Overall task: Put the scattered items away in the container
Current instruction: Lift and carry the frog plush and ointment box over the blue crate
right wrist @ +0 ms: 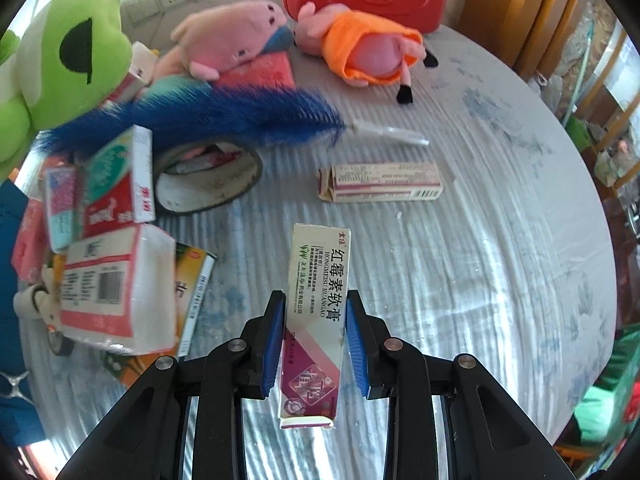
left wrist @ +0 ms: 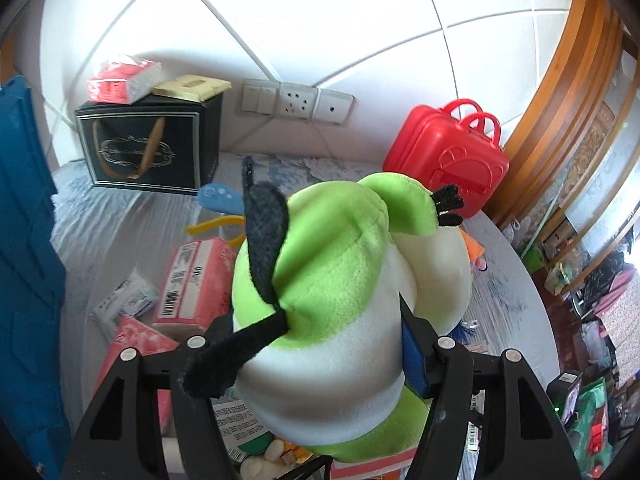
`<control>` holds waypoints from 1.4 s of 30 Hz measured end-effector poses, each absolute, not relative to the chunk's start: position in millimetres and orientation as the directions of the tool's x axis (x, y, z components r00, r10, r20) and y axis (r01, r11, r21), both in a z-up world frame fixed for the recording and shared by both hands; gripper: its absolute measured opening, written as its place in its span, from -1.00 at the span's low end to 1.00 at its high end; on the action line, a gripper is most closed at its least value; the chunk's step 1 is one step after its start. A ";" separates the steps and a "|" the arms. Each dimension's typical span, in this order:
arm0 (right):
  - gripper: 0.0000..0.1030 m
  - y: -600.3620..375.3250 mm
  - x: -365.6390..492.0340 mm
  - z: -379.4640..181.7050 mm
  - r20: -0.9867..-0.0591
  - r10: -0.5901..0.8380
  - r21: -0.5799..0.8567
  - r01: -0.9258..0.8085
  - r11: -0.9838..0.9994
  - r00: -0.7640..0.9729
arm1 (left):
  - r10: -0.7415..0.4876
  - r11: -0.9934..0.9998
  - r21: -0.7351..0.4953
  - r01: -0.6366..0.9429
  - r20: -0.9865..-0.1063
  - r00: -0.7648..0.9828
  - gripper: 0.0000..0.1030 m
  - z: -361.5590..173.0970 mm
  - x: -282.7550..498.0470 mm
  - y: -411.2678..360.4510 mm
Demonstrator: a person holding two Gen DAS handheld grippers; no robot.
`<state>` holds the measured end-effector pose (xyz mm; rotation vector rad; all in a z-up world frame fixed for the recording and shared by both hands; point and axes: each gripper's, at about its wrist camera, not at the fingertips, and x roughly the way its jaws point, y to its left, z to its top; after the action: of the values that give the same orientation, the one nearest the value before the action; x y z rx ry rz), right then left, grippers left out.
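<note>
A green and white plush frog [left wrist: 340,272] with black felt eyes fills the left wrist view. My left gripper [left wrist: 316,320] is shut on its white belly and holds it above the table. The same frog [right wrist: 72,60] shows at the upper left of the right wrist view. My right gripper [right wrist: 315,300] is shut on a slim white and magenta ointment box [right wrist: 320,264], pads pressing its long sides, lifted off the cloth. A blue plastic crate [left wrist: 24,240] stands at the left edge.
Tissue packs [right wrist: 108,288] and small cartons lie piled at the left. Two pink pig plush toys [right wrist: 236,40] [right wrist: 360,48], a blue furry tail [right wrist: 224,116], a tape roll [right wrist: 208,176] and a beige medicine box [right wrist: 380,182] lie on the round table. A red case [left wrist: 448,156] stands behind.
</note>
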<state>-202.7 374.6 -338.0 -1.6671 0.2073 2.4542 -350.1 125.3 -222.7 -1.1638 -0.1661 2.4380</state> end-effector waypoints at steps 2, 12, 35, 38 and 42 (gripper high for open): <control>-0.44 369.4 -199.0 -326.6 -0.925 0.058 0.024 -0.209 -0.978 -0.376 | 0.427 -0.902 -0.288 -0.321 -0.707 -0.564 0.23 -216.6 -344.7 118.3; -0.44 366.2 -183.4 -278.1 -0.895 0.047 0.032 -0.168 -0.985 -0.444 | 0.414 -0.910 -0.289 -0.298 -0.681 -0.604 0.23 -184.5 -307.8 94.8; -0.44 329.2 -122.1 -156.2 -0.811 -0.012 0.063 -0.068 -0.996 -0.585 | 0.392 -0.920 -0.251 -0.302 -0.623 -0.677 0.23 -94.7 -213.0 57.3; -0.44 322.3 -116.1 -142.3 -0.799 -0.027 0.071 -0.050 -0.996 -0.600 | 0.389 -0.921 -0.244 -0.303 -0.614 -0.686 0.23 -86.9 -206.0 50.3; -0.44 312.9 -112.0 -123.5 -0.781 -0.043 0.076 -0.026 -0.997 -0.623 | 0.378 -0.925 -0.232 -0.300 -0.611 -0.696 0.23 -78.7 -197.3 43.8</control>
<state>-112.0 312.9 -123.5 -1.3686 0.1260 2.8353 -197.3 43.8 -78.7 -0.9688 -0.1612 2.5906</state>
